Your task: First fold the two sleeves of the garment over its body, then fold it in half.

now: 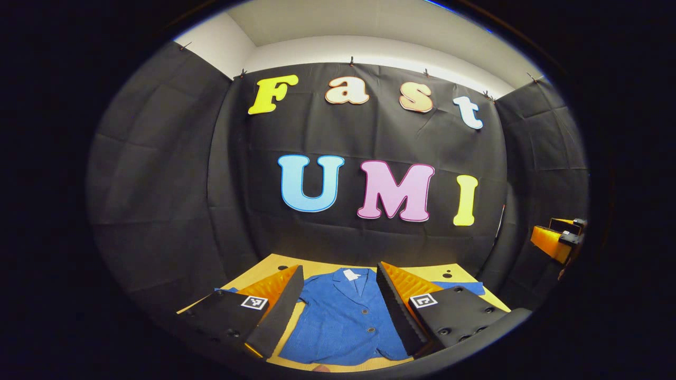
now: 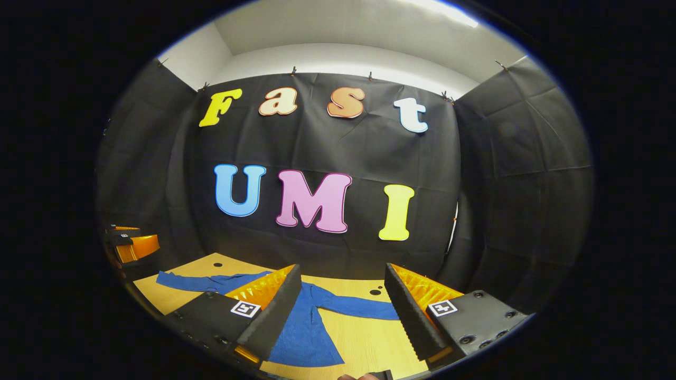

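- One garment: blue woven button-front shirt (image 1: 346, 316) with collar and a white neck label, lying flat and face up on the table, collar toward the far wall.
- Three dark buttons countable down the front in the left gripper view.
- Two long sleeves, both unfolded: in the right gripper view one sleeve (image 2: 203, 282) spread out to the left, the other sleeve (image 2: 354, 306) spread out to the right across bare wood.
- Two grippers, each with two black fingers lined in ribbed orange padding and one square black-and-white marker per finger.
- Left gripper (image 1: 338, 303): jaws wide apart, holding nothing, above the shirt body, which shows in the gap between the fingers.
- Right gripper (image 2: 343, 311): jaws wide apart, holding nothing, above the right sleeve and the shirt's side edge.
- Each gripper also visible from the other's camera at the frame edge, raised and well apart.
- Surface: one light yellow wooden table (image 2: 364, 343), with two small dark round holes near its far edge.
- Room: black cloth wall (image 1: 158, 184) on three sides, pinned along the top; white wall and ceiling above.
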A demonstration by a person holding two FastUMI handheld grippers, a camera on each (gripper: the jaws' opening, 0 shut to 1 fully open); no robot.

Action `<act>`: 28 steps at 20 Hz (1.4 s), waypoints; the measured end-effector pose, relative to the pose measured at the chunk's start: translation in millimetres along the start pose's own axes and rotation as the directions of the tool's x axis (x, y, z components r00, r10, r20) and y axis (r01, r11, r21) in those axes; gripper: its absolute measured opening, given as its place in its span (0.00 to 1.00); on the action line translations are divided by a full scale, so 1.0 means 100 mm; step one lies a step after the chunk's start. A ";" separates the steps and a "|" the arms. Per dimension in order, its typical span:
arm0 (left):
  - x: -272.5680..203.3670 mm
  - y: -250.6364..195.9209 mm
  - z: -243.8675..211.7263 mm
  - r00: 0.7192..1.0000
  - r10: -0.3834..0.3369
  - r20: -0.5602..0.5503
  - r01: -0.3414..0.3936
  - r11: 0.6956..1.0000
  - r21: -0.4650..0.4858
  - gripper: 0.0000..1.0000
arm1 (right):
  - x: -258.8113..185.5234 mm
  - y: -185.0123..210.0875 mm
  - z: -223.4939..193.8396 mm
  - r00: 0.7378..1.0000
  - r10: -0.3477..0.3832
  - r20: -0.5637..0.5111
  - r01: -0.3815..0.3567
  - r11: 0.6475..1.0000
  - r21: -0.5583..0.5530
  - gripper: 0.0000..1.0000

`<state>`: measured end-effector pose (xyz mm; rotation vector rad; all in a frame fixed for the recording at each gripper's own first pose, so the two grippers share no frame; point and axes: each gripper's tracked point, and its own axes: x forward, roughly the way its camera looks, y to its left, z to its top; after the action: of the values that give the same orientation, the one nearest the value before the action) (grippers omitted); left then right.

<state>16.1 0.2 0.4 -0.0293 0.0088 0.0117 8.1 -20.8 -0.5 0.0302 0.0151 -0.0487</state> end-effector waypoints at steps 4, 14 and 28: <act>0.01 0.02 0.01 1.000 -0.002 0.002 0.002 1.000 0.008 0.80 | 0.00 0.00 -0.02 1.000 -0.008 -0.007 0.008 1.000 -0.020 0.99; 0.04 0.05 0.00 1.000 -0.011 0.011 0.011 1.000 -0.009 0.80 | -0.05 0.03 0.01 1.000 -0.018 0.005 0.018 0.999 -0.036 0.99; 0.00 0.15 0.04 0.999 0.001 0.033 0.000 1.000 -0.020 0.80 | -0.01 0.12 -0.05 1.000 -0.006 -0.013 0.006 1.000 -0.021 0.92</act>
<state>16.3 14.9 4.4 -0.0488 -0.0243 0.0124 8.0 -9.1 -4.9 0.0093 0.0289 -0.0545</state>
